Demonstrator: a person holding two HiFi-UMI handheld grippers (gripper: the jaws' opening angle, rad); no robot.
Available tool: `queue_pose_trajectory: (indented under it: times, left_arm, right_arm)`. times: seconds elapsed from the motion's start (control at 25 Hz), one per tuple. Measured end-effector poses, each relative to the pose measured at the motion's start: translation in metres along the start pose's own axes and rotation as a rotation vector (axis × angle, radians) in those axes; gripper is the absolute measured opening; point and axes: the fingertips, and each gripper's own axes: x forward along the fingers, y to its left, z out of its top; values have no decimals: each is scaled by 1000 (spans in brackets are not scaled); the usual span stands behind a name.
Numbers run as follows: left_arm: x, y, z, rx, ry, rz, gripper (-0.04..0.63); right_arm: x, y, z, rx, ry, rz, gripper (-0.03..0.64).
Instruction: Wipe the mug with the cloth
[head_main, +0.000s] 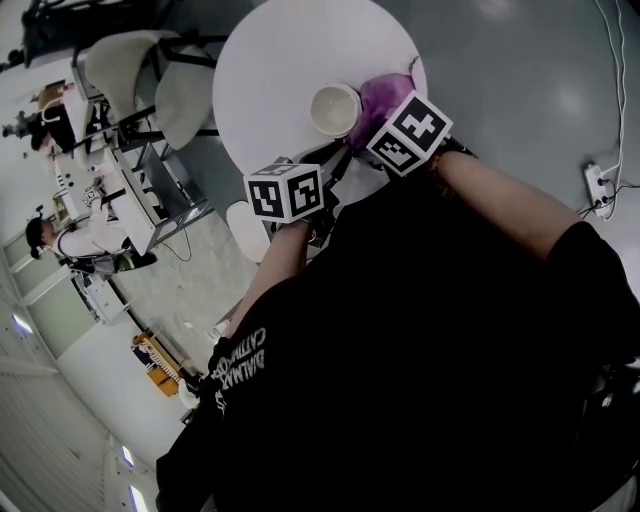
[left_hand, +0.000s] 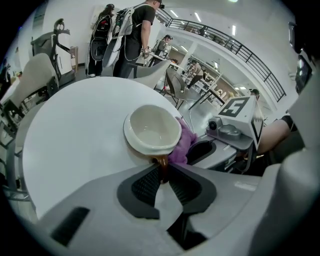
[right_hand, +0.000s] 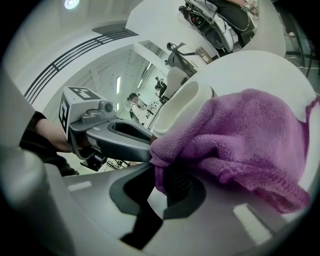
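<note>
1. Fingers (left_hand: 146, 184) of the left gripper (left_hand: 162, 175) were closed on the brown handle (left_hand: 162, 163) of the mug (left_hand: 152, 131), which sat on the round table (left_hand: 75, 135).
2. Right gripper (right_hand: 159, 175) pinched a fold of the purple cloth (right_hand: 245, 135), which was bunched against the mug's outer wall.
3. Wiping appeared to be under way; the next stroke would call for sweeping the cloth round the wall while the handle was held steady.

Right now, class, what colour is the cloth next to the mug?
Purple; the cloth shows best in the right gripper view, against the mug.
</note>
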Motion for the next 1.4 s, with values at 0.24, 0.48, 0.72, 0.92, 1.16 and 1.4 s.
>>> queue_pose_trajectory:
  times: [0.24, 0.48, 0.72, 0.92, 1.16, 1.4]
  left_arm:
    - [1, -2, -1, 34, 38, -1, 57]
    - [2, -1, 0, 68, 62, 10, 57]
    - [0, 2, 2, 79, 72, 7, 58]
    - [2, -2, 2, 96, 88, 17, 61]
    - [1, 0, -4, 115, 107, 26, 61]
    - [4, -2, -3, 120, 112, 36, 61]
  right_arm:
    - [-5, -5, 5, 136, -46, 65, 32]
    - [-13, -11, 10, 268, -61, 133, 32]
    - [-15, -14, 15, 286, -52, 141, 34]
    - [-22, -18, 15, 298, -53, 142, 34]
    - [-21, -20, 16, 306, -70, 146, 34]
    - [-32, -28, 16, 328, -101, 153, 34]
